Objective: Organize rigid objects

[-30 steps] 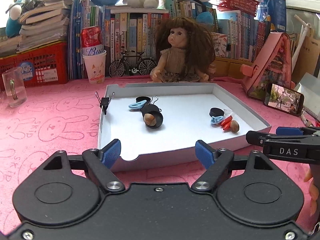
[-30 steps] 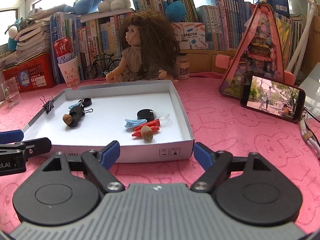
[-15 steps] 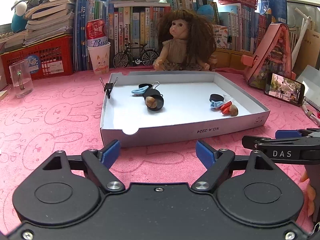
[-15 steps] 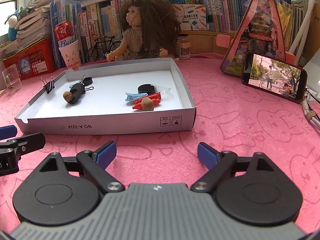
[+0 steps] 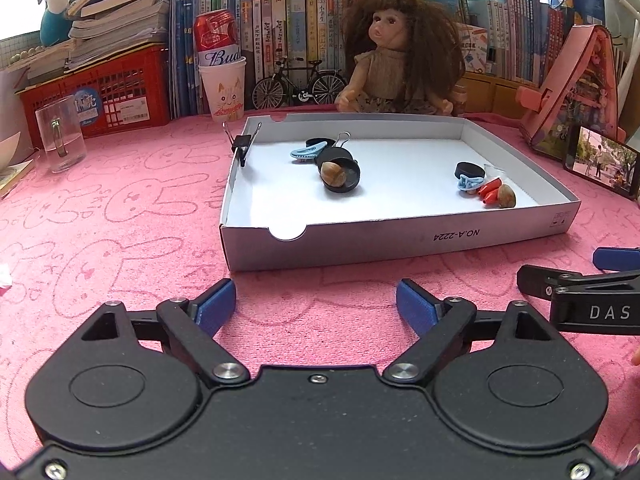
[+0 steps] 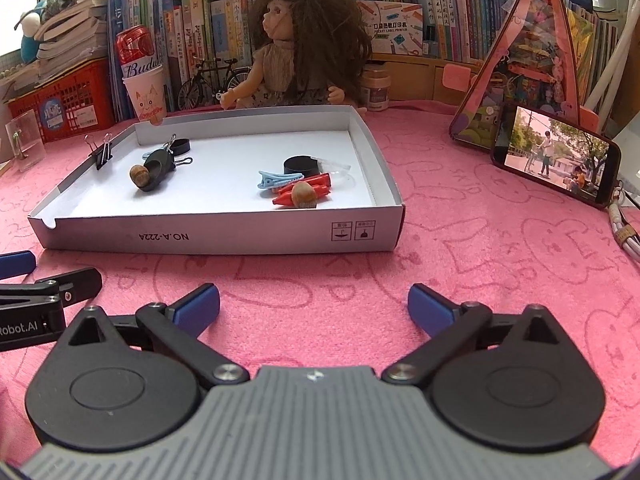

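— Pink counter (image 5: pixel 120 208), books behind; what does the left wrist view show?
— Left hand-held gripper (image 5: pixel 316 304) empty, jaws opening, short of the white tray (image 5: pixel 400 236); a nut (image 5: pixel 334 172) in a black cap mid-tray.
— Right wrist view?
— Right hand-held gripper (image 6: pixel 314 306) opening, empty; red clips (image 6: pixel 308 188) near the tray's right front corner.
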